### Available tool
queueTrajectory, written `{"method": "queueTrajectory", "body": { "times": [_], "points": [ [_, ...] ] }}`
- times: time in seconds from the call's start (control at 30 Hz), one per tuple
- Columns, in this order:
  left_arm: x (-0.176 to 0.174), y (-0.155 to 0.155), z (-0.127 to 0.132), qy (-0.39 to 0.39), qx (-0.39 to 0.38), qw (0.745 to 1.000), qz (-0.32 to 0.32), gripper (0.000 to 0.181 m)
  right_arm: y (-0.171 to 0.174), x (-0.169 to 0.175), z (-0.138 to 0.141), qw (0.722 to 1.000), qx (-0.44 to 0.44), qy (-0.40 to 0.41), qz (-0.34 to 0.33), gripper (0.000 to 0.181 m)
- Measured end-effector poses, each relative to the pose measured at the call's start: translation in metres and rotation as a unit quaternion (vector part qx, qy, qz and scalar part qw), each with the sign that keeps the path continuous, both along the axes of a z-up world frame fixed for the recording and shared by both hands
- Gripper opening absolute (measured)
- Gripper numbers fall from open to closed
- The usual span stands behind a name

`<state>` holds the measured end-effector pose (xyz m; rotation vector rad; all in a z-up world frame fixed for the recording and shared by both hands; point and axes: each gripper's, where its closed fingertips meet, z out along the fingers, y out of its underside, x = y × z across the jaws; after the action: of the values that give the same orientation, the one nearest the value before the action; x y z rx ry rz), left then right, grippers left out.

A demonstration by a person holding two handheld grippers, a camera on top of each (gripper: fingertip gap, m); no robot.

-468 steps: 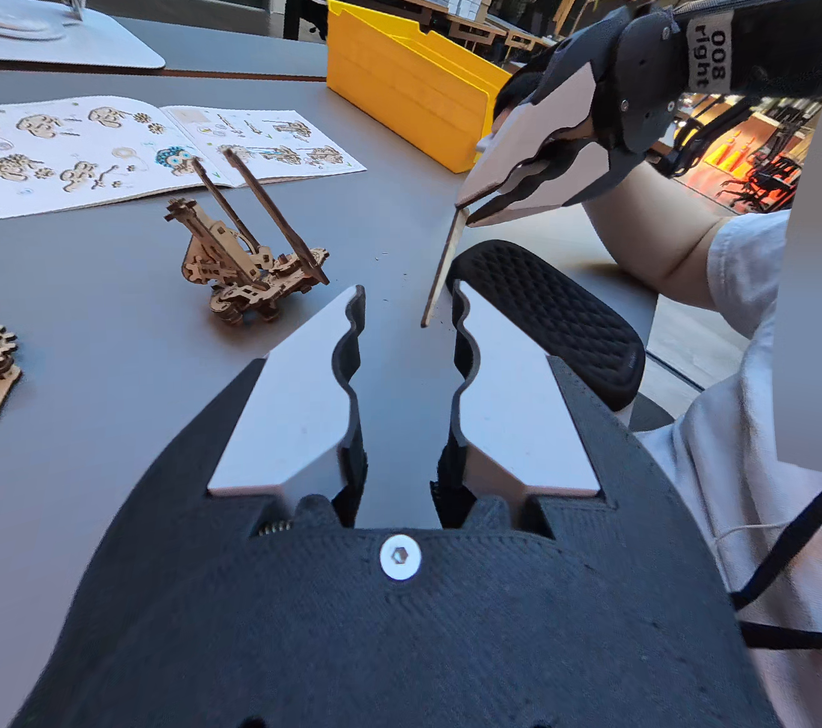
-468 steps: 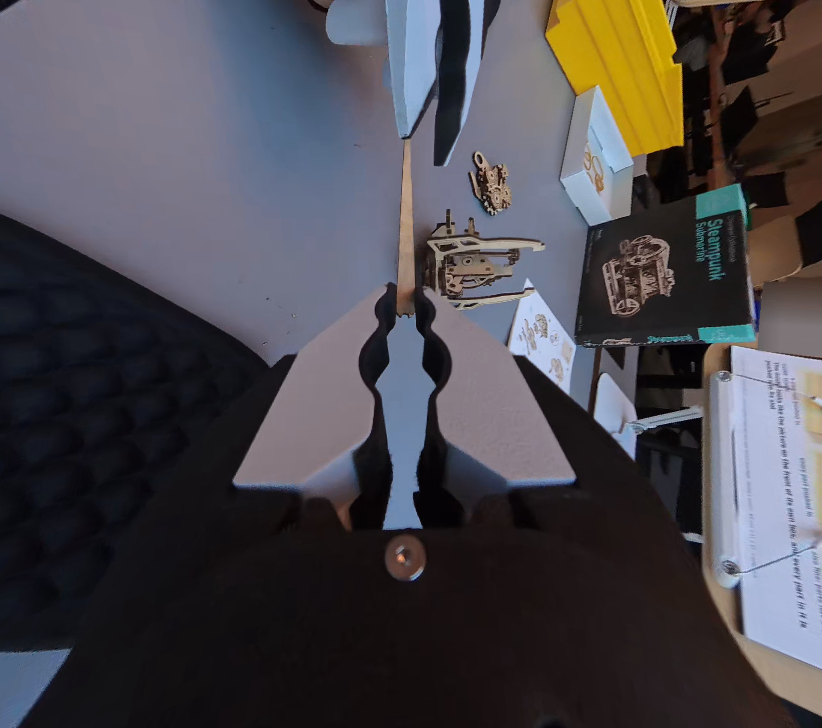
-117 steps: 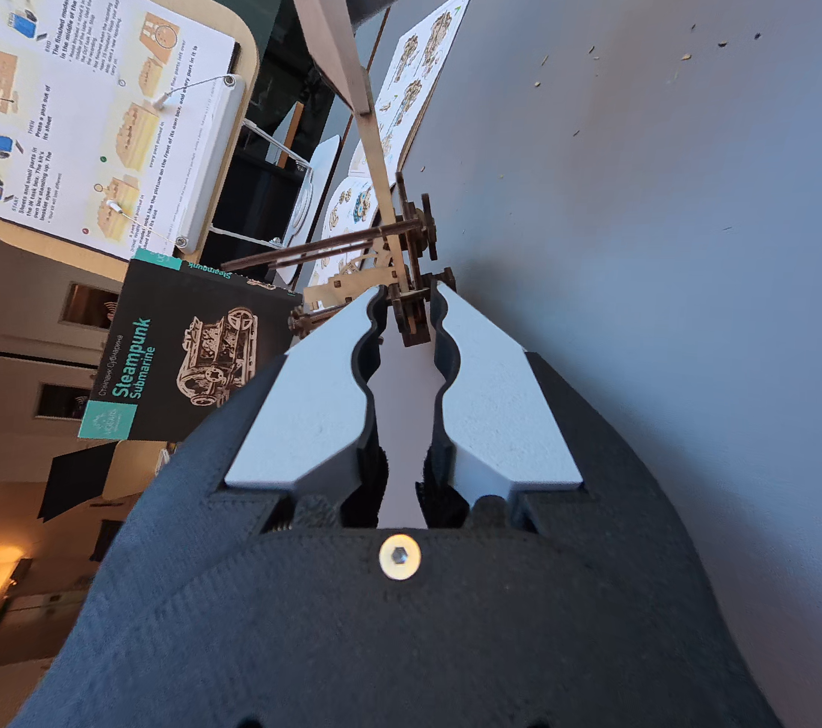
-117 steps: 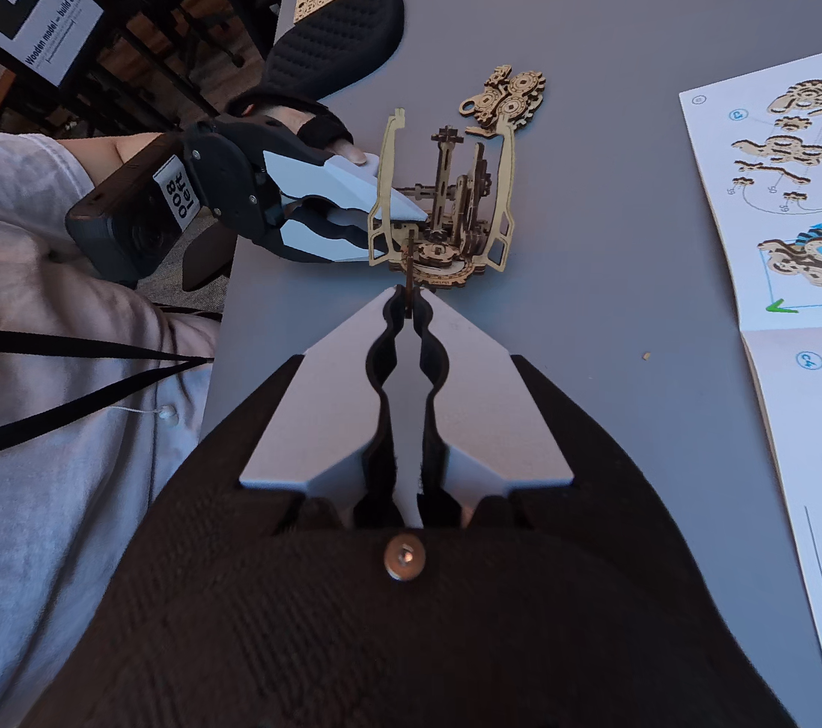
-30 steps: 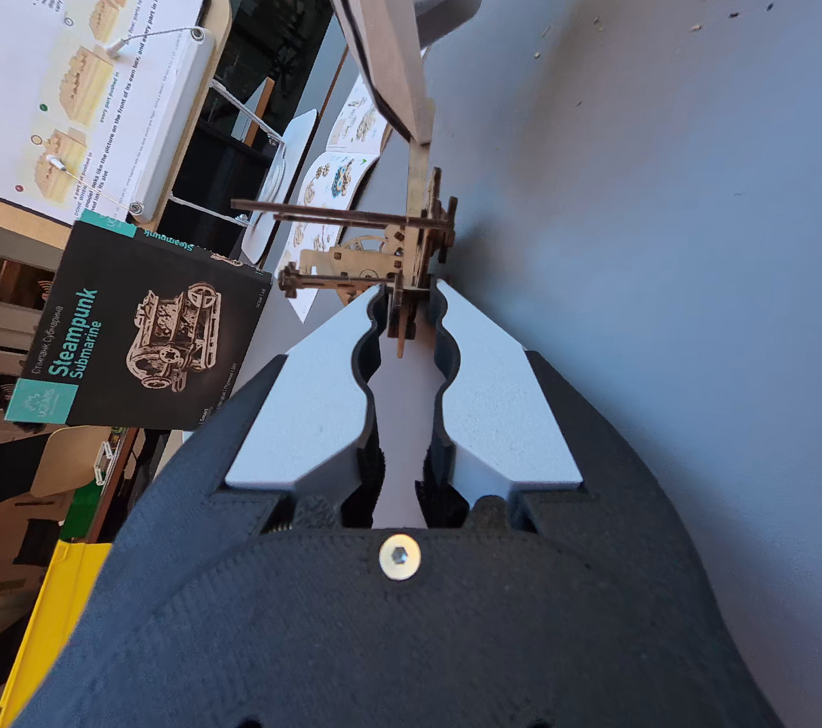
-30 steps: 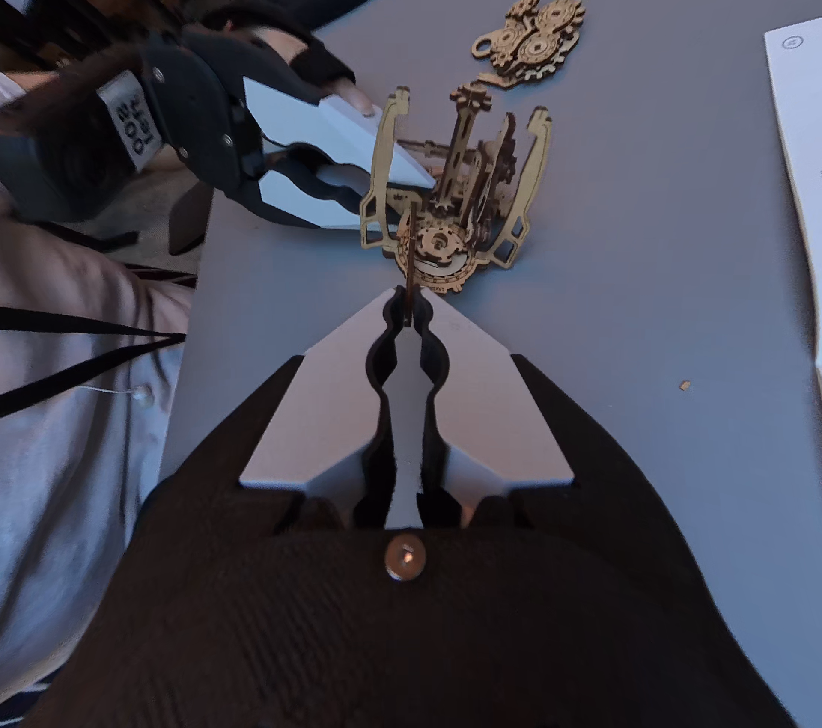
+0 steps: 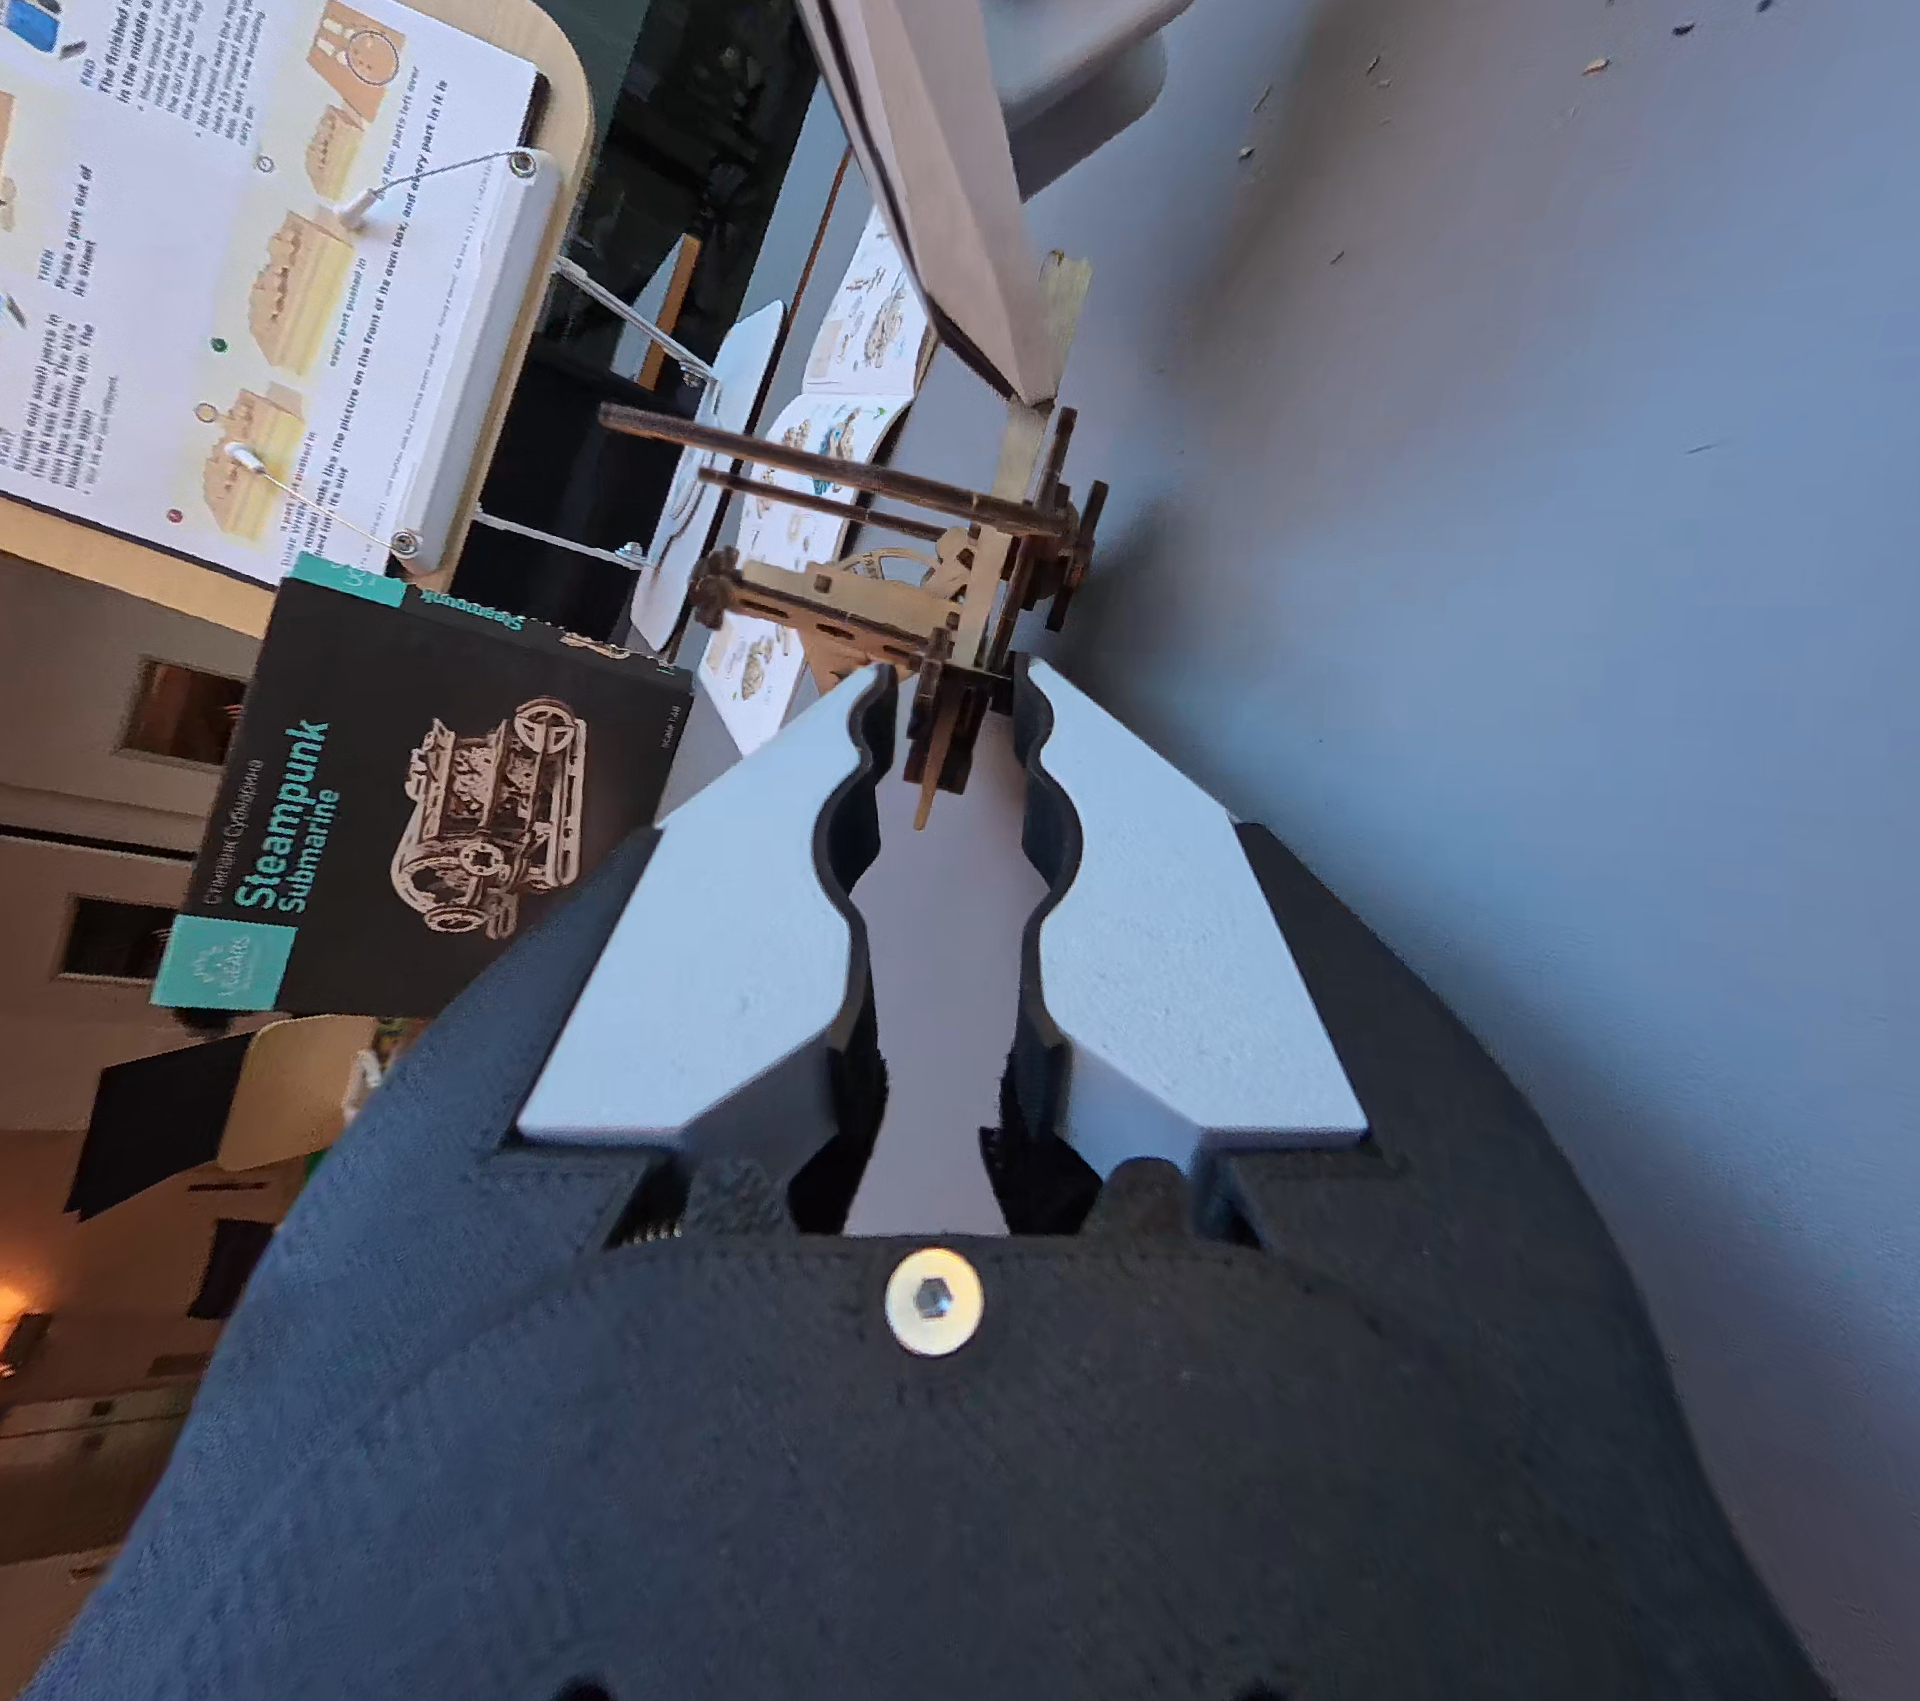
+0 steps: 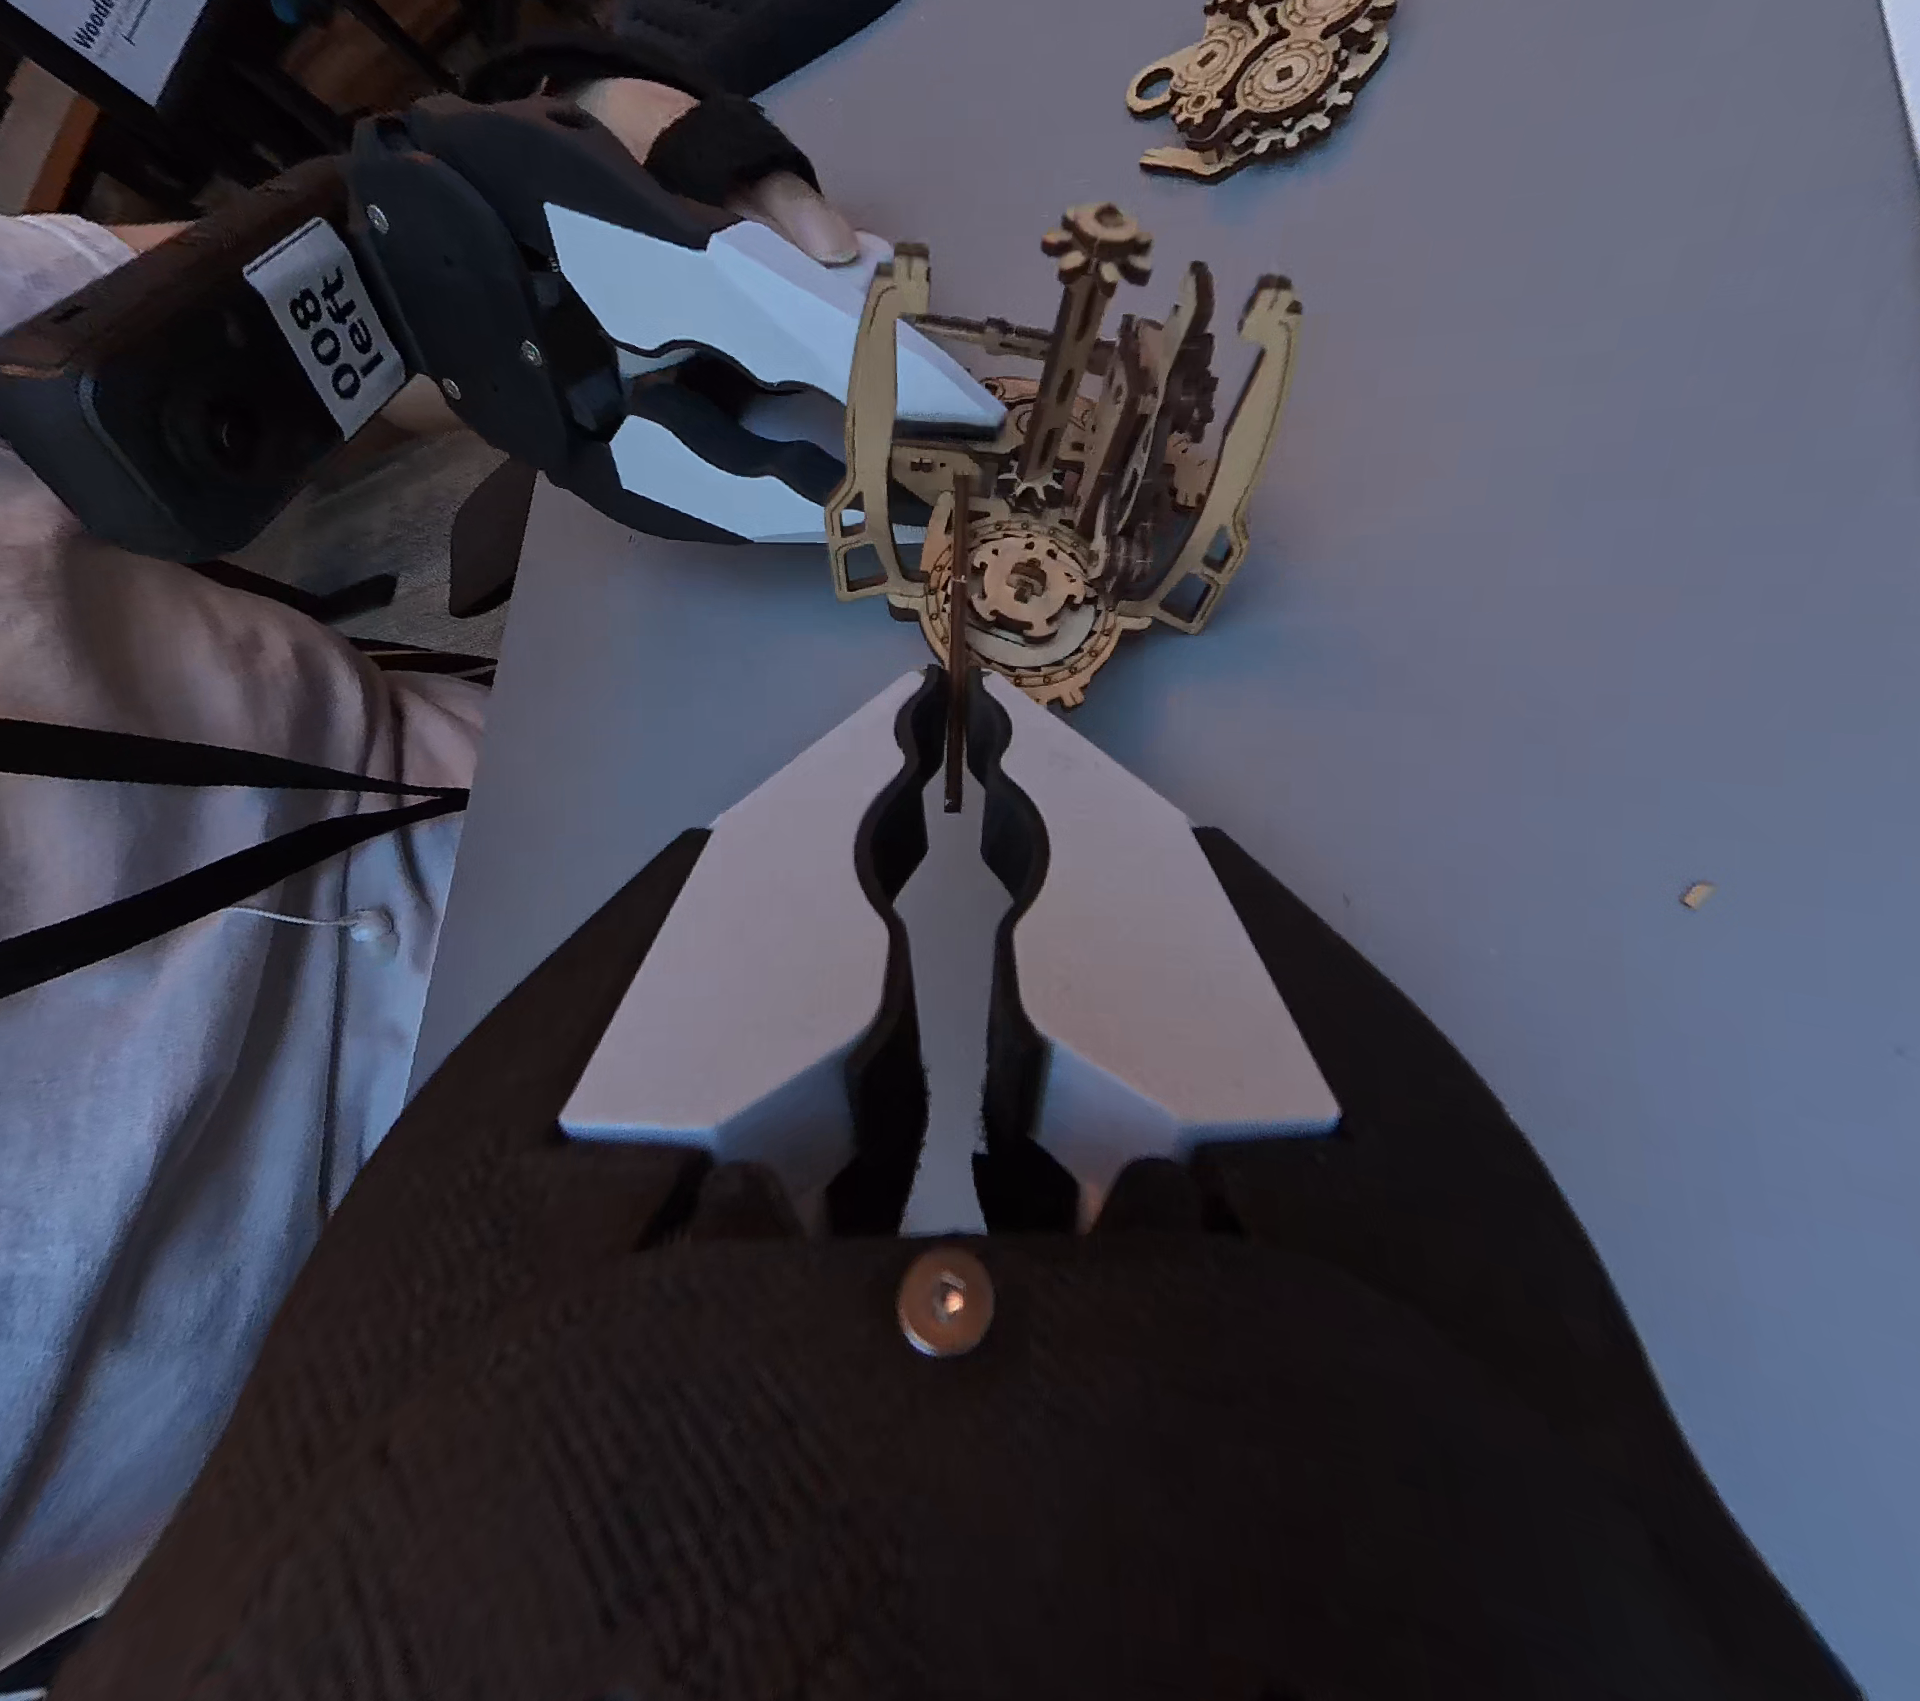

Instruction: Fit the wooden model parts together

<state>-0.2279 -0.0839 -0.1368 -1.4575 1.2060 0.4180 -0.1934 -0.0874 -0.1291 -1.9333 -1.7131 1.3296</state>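
Right wrist view: the right tool (image 8: pixel 954 695) is closed on a thin flat wooden strip (image 8: pixel 956 602), seen edge-on, whose far end reaches the geared disc of the wooden model (image 8: pixel 1049 498). The model is kept near the edge of the grey surface (image 8: pixel 1507 612) closest to the person, and whether it touches the surface cannot be told. The left tool (image 8: pixel 862 467) comes from the left and is narrowed on one side frame of the model, with one finger passed inside the frame. In the left wrist view the left tool (image 7: pixel 951 695) is seen gripping a dark stack of thin plates at the model's lower end, and the right tool (image 7: pixel 1023 394) is met from above with the strip.

The strip is judged to be only partly seated. If it is pushed at a slant, the thin wood may bend or snap, or the slot may be missed. A hard push may also twist the model in the left tool's grip, and the protruding axles (image 7: pixel 831 467) may be loosened. A separate gear assembly (image 8: pixel 1268 51) lies farther toward the far edge.
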Motion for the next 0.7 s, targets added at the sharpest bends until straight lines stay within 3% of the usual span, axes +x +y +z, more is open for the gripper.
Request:
{"method": "queueTrajectory", "body": {
  "times": [0.6,0.7],
  "points": [
    [0.011,-0.004,-0.001,0.051,0.041,0.997,-0.035,0.019,-0.006,0.007,0.002,0.999,-0.014,-0.022,0.02,0.002],
    [0.012,-0.006,0.001,0.068,0.059,0.995,-0.04,0.018,-0.005,0.006,0.006,0.997,-0.068,-0.025,-0.006,0.002]
  ]
}}
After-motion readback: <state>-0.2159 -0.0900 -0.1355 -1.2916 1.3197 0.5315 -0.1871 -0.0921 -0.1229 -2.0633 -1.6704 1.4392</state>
